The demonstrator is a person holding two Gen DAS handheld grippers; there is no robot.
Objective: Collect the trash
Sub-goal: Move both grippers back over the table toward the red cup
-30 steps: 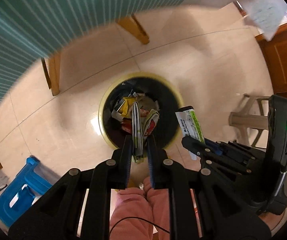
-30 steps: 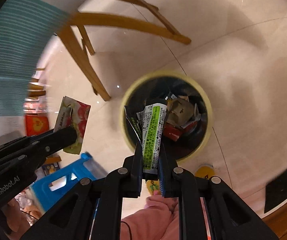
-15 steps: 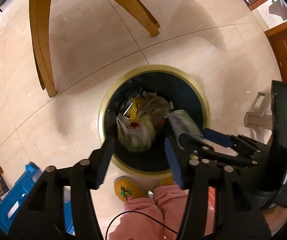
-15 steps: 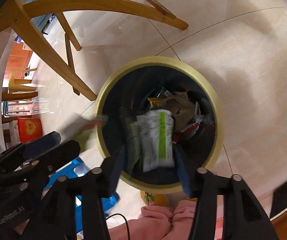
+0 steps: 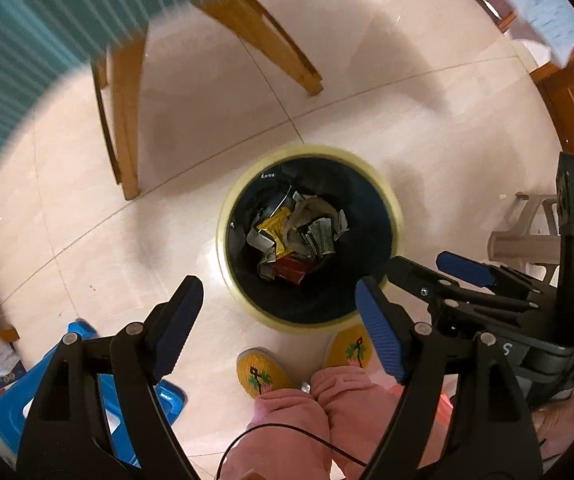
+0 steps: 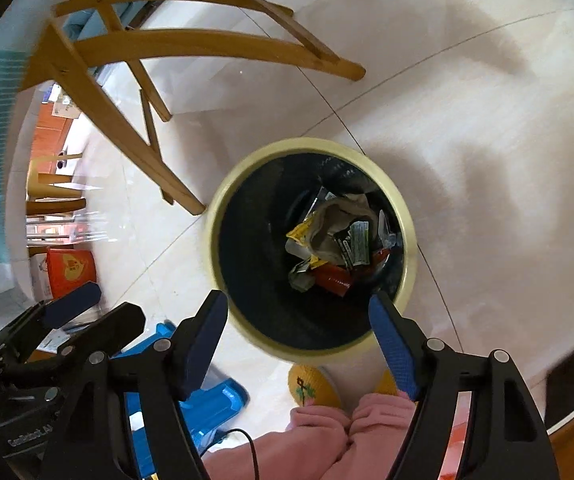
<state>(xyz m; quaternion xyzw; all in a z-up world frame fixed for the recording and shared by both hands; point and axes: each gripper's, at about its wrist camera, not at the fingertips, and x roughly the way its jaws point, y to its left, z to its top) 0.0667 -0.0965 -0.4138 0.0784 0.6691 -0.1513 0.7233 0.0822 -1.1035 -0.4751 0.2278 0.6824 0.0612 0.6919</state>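
While both the left gripper (image 5: 277, 304) and right gripper (image 6: 297, 314) gape wide and empty, wrappers (image 5: 295, 236) lie inside the bin (image 5: 395, 204) below.

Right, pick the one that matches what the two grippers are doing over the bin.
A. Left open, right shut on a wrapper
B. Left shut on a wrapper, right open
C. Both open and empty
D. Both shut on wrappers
C: the left gripper and right gripper both stand wide open with nothing between their fingers, above the trash bin where the wrappers lie.
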